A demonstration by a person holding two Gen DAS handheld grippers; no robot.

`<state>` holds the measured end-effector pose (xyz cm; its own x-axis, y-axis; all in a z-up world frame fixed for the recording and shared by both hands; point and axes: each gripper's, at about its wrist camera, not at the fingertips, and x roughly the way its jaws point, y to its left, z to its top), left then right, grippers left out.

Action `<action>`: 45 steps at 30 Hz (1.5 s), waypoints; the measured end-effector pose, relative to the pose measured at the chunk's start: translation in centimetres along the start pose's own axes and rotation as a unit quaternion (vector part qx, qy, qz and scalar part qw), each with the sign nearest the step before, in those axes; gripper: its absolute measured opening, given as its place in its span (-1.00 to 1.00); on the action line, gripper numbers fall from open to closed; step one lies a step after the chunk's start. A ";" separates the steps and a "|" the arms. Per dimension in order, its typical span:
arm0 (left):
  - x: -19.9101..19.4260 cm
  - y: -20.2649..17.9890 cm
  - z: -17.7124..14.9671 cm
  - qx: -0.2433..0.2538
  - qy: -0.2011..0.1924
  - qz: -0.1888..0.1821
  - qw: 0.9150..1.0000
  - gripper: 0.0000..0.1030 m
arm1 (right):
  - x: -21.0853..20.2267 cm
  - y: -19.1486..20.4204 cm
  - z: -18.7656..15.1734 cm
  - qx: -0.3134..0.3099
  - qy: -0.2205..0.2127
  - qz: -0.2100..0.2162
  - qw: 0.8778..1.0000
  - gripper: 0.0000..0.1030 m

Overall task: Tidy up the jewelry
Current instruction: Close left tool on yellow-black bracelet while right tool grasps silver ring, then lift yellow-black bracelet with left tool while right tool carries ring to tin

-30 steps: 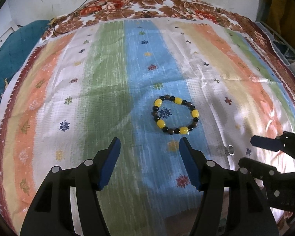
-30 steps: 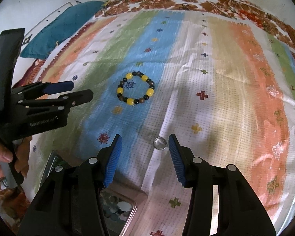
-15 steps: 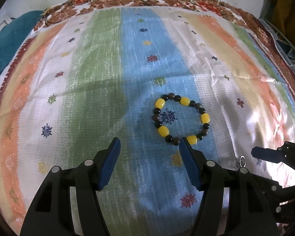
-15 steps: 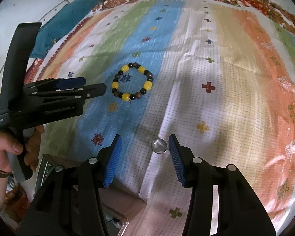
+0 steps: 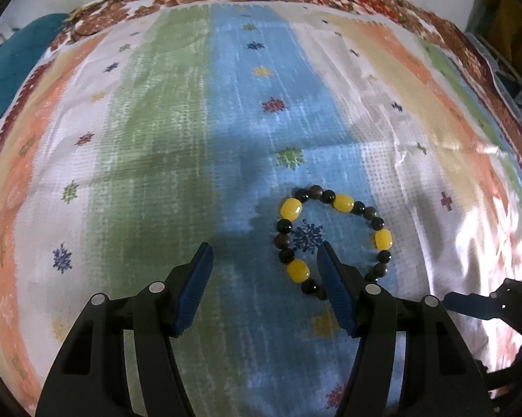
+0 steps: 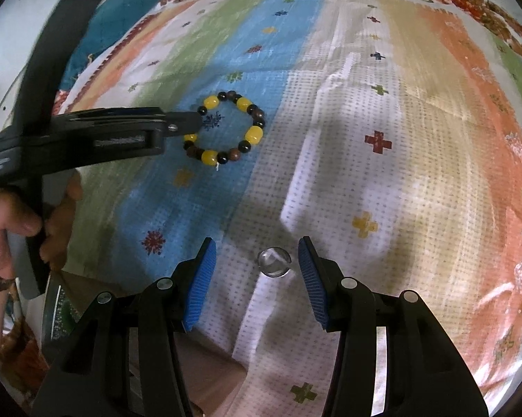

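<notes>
A bead bracelet [image 5: 334,239] of yellow, black and brown beads lies on the striped cloth; it also shows in the right wrist view [image 6: 226,128]. My left gripper [image 5: 264,278] is open, its right finger over the bracelet's near side, the left finger on bare cloth. In the right wrist view the left gripper [image 6: 177,121] reaches the bracelet's left edge. A small silver ring [image 6: 274,262] lies on the cloth between the fingers of my open right gripper [image 6: 257,274], not touching either pad.
The striped cloth [image 5: 163,132] covers the whole surface. A teal cloth [image 5: 14,59] lies at the far left. A glass-lidded box [image 6: 57,316] sits at the cloth's near left edge, below the hand holding the left gripper.
My left gripper has moved forward to the bracelet, its right finger now over the near beads. My right gripper has closed in on the ring, which now sits between its fingers.
</notes>
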<state>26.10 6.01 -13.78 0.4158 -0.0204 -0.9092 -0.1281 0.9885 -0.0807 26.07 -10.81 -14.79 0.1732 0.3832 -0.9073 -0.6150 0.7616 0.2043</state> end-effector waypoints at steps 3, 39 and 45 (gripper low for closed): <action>0.6 -0.2 -0.1 0.009 0.003 0.004 1.000 0.21 | 0.3 0.2 -0.1 -0.006 0.004 -0.007 1.000 -0.04; -6.1 -2.4 -2.0 0.041 -0.041 0.007 0.998 -0.78 | -4.2 0.9 -0.8 -0.022 -0.048 -0.005 0.999 -0.59; -7.4 -2.1 -2.6 0.038 -0.047 -0.002 0.998 -0.78 | -4.6 2.1 -1.0 -0.034 -0.047 -0.005 0.998 -0.59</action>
<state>20.91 3.71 -7.92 0.4990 -0.0143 -0.8665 -0.0596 0.9969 -0.0508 23.29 -11.49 -10.59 0.2491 0.4263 -0.8696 -0.6636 0.7291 0.1674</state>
